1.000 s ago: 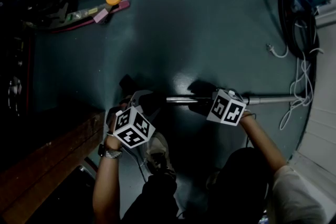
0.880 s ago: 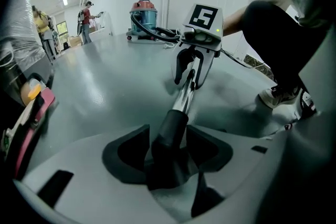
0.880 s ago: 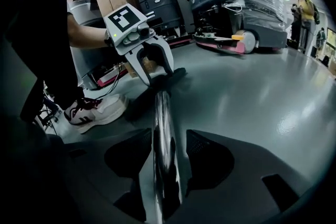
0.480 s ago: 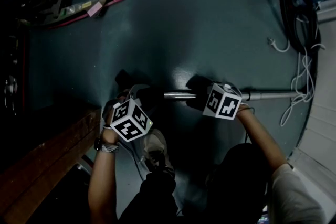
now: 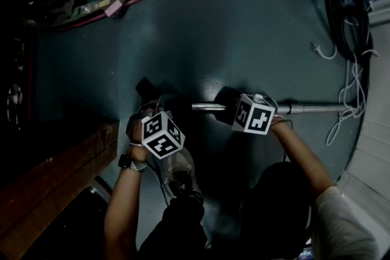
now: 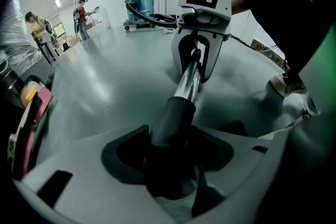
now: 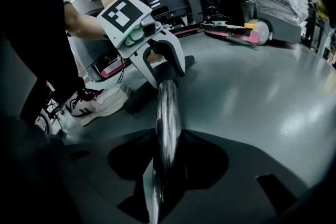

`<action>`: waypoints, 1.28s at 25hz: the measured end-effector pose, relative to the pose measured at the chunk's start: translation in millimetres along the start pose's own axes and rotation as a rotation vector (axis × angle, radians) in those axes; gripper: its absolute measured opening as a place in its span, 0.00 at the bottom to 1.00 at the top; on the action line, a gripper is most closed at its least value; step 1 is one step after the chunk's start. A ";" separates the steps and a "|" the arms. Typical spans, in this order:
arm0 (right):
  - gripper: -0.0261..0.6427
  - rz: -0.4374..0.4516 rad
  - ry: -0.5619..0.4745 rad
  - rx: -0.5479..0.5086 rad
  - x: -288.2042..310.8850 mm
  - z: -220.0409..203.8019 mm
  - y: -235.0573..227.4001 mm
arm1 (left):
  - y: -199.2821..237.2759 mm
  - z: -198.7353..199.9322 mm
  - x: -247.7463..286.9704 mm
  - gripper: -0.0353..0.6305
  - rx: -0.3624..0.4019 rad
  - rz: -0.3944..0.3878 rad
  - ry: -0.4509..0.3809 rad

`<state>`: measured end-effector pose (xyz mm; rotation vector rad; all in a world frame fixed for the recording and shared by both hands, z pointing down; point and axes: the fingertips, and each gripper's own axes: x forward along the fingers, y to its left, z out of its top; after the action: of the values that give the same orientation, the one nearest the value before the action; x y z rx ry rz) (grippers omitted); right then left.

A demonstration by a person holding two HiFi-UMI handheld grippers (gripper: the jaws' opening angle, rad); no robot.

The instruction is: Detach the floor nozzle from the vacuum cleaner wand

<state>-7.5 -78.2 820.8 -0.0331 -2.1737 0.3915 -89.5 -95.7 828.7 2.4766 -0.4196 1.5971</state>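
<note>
Crouching over the grey-green floor (image 5: 231,33), we hold both grippers on the vacuum cleaner wand (image 5: 317,109), which lies flat and runs off to the right in the head view.

The left gripper (image 5: 157,111) points steeply down at the wand's near end. Its fingers have just been opening and now stand apart on either side of the black collar (image 6: 173,118), where the chrome tube ends. We cannot see them pressing on it.

The right gripper (image 5: 224,108) sits farther along, facing the left one. Its fingers have just been closing and now sit tight against the sides of the chrome tube, which runs straight through the gap between them.

The floor nozzle (image 7: 135,103) shows only as a low dark shape on the floor just behind the left gripper, next to our white shoe (image 7: 100,101). In the left gripper view the tube is seated in the collar.

A blue canister vacuum (image 6: 140,2) stands well away across the floor.
</note>
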 end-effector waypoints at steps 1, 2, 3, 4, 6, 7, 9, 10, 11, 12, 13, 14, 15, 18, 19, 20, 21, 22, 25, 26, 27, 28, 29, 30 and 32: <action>0.28 -0.002 0.003 0.009 -0.9 0.7 -0.4 | 0.2 0.1 0.4 0.41 -0.002 0.006 0.009; 0.28 -0.005 0.015 0.017 -0.2 -2.3 -1.3 | 0.3 -0.1 0.4 0.41 0.000 0.006 0.015; 0.28 -0.006 0.031 0.023 1.5 -6.8 -1.9 | 0.2 -0.5 -0.1 0.40 0.003 0.003 0.016; 0.28 -0.007 0.041 0.027 2.9 -10.0 -2.0 | -0.1 -1.0 -0.9 0.40 0.007 -0.002 0.013; 0.28 -0.006 0.045 0.030 2.8 -10.9 -1.4 | 0.0 -1.2 -2.9 0.40 0.010 -0.007 0.001; 0.28 -0.006 0.041 0.031 1.4 -10.1 -1.7 | 0.8 -0.4 -3.9 0.39 0.008 -0.005 -0.007; 0.28 -0.008 0.029 0.031 -2.5 -7.4 -2.7 | 3.2 2.2 -6.6 0.39 0.005 0.007 -0.025; 0.28 -0.008 0.022 0.030 -4.3 -5.9 -2.7 | 3.9 3.3 -8.3 0.39 0.007 0.012 -0.032; 0.28 -0.008 0.017 0.030 -5.9 -4.5 -2.3 | 4.3 4.4 -10.3 0.39 0.011 0.016 -0.039; 0.28 -0.006 0.014 0.031 -7.3 -3.3 -1.9 | 4.6 5.5 -12.3 0.39 0.016 0.018 -0.046; 0.28 -0.006 0.011 0.031 -8.5 -2.3 -1.6 | 4.9 6.6 -14.1 0.39 0.024 0.021 -0.052; 0.28 -0.007 0.009 0.031 -9.5 -1.6 -1.5 | 5.2 7.6 -15.4 0.39 0.035 0.026 -0.057; 0.28 -0.008 0.008 0.030 -10.1 -1.2 -1.5 | 5.5 8.2 -16.3 0.39 0.048 0.034 -0.058; 0.28 -0.014 0.008 0.029 -10.4 -0.9 -2.5 | 6.8 8.7 -17.6 0.39 0.079 0.059 -0.049; 0.28 -0.013 0.009 0.032 -10.3 -1.1 -2.8 | 7.5 9.0 -18.0 0.39 0.087 0.067 -0.050; 0.28 -0.010 0.009 0.037 -10.4 -1.3 -3.1 | 8.2 9.3 -18.6 0.39 0.096 0.076 -0.052; 0.28 -0.005 0.009 0.043 -11.0 -0.8 -3.3 | 9.0 9.9 -19.2 0.39 0.107 0.087 -0.055; 0.28 0.001 0.005 0.050 -12.5 1.6 -3.5 | 9.7 10.7 -19.9 0.39 0.119 0.100 -0.056; 0.28 0.013 -0.019 0.059 -19.5 15.8 -3.5 | 10.6 12.9 -21.2 0.39 0.147 0.130 -0.063; 0.28 0.017 -0.016 0.063 -18.5 13.5 -3.5 | 10.5 13.1 -21.6 0.39 0.151 0.136 -0.066; 0.28 0.021 -0.006 0.067 -16.2 7.9 -3.2 | 10.3 13.0 -22.1 0.39 0.152 0.138 -0.068; 0.28 0.025 0.003 0.069 -14.2 3.2 -2.6 | 10.0 12.4 -22.3 0.39 0.147 0.134 -0.069; 0.28 0.026 0.007 0.069 -13.3 1.1 -2.1 | 9.4 11.4 -22.1 0.39 0.135 0.120 -0.068; 0.28 0.025 0.008 0.066 -13.3 0.7 -1.4 | 8.5 10.2 -21.6 0.39 0.116 0.097 -0.067; 0.28 0.020 0.006 0.060 -14.1 1.4 -0.7 | 6.8 8.5 -20.9 0.39 0.083 0.040 -0.058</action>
<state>-0.1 -81.6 809.1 -0.0224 -2.1560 0.4674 -92.5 -101.5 806.1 2.5977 -0.4217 1.5917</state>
